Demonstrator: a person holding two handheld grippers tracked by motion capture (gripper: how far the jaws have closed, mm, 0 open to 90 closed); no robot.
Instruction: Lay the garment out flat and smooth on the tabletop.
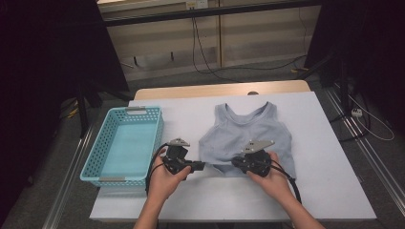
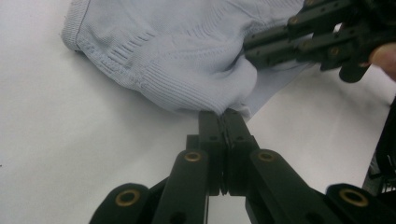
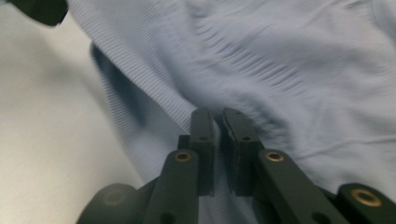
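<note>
- High view, leftmost: a turquoise plastic basket [image 1: 125,145], rectangular, its walls a lattice of small holes, a grey grip strip on each short rim; it stands on the left part of the white table cover [image 1: 329,157]; no writing on it can be read
- Just right of the basket, the left gripper [image 1: 199,166] is black with a grey three-cornered plate on top and a black cable looping down past the person's left hand [image 1: 165,181]; its tip lies at the top's lower left hem
- Left gripper view: the jaws stand pressed together, pinching a small fold at the hem of the tank top [image 2: 187,56]; the cloth is pale blue-grey knit, finely ribbed, with a thicker ribbed band along its edge
- Centre of the high view: the tank top [image 1: 250,131] lies flat on the white cover, neckline away from the person, straps wide, hem nearest the hands; no label or print shows on it
- Right of that, the right gripper [image 1: 237,163], of the same black build with a grey plate, sits on the top's lower middle hem, held by the right hand [image 1: 270,179]
- Right gripper view: the jaws stand almost together with a thin slit between them, tips against the ribbed cloth [image 3: 280,60]; whether the pads pinch it cannot be told
- Beyond the cover, a strip of light wooden tabletop [image 1: 219,89] with rounded corners
</note>
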